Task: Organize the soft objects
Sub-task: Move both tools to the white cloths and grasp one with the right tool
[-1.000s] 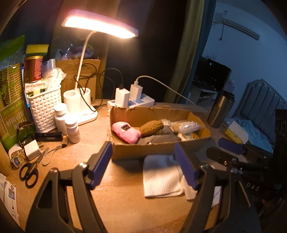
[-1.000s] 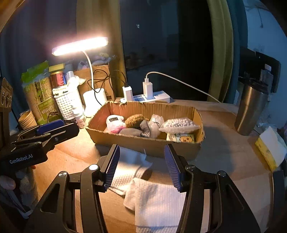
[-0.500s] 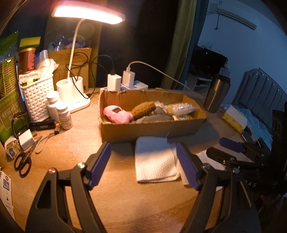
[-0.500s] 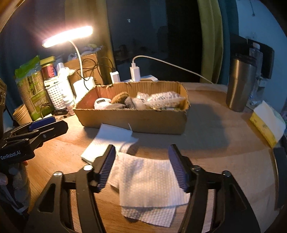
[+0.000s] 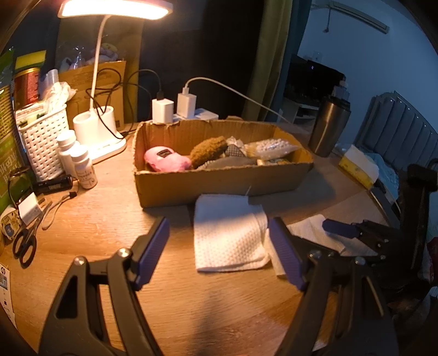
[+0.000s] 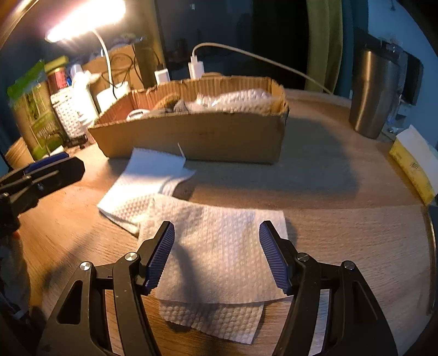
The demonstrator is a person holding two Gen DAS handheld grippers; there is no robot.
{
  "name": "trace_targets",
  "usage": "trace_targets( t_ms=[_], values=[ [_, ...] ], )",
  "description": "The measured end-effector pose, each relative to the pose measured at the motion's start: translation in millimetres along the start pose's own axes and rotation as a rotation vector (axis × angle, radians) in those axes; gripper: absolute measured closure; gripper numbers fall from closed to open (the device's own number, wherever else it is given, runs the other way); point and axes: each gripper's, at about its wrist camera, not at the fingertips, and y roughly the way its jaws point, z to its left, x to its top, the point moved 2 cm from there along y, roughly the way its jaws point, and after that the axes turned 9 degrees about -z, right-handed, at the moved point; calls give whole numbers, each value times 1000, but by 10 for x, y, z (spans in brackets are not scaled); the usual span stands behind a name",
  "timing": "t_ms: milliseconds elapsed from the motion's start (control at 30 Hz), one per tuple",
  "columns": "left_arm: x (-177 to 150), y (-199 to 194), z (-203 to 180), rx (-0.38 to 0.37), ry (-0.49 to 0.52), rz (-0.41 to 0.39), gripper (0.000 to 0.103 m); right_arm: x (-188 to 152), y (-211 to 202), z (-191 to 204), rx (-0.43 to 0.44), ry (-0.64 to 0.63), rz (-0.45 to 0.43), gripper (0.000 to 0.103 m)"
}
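Currently, your station reads as follows.
Left claw (image 5: 219,249): spread wide and holding nothing; it hangs over the desk (image 5: 109,219), with the folded white cloth (image 5: 228,232) lying between and beyond its fingertips.
Right claw (image 6: 216,253): spread wide and holding nothing; it hangs low over the flat white paper towel (image 6: 219,246), with one finger toward each side edge of the sheet. You cannot tell whether the tips touch the sheet.
Folded white cloth: lies on the desk just in front of the cardboard box (image 5: 219,186); its far edge reaches the box's front wall.
Flat white paper towel: lies beside the folded cloth and overlaps its near corner; a second layer shows under its near edge.
Cardboard box: holds a pink plush (image 5: 165,163), a brown fuzzy piece (image 5: 209,148), a grey mesh item (image 5: 232,152) and a bag of white beads (image 5: 269,145).
Surroundings: the desk lamp (image 5: 109,8) is lit at back left; the steel tumbler (image 6: 375,93) stands right of the box, well apart from it.
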Motion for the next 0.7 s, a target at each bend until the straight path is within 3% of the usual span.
trace_targets(
  t_ms=[500,600,700],
  values=[
    [-72,264,-70,32,18,84,27,-51,112,73,-10,-81,42,34],
    [-82,321,-89,41,24,103,27,-46,105,58,-7,-80,41,37],
    [-95,380,-114,51,34,121,27,-35,84,-30,-14,-60,32,52]
  ],
)
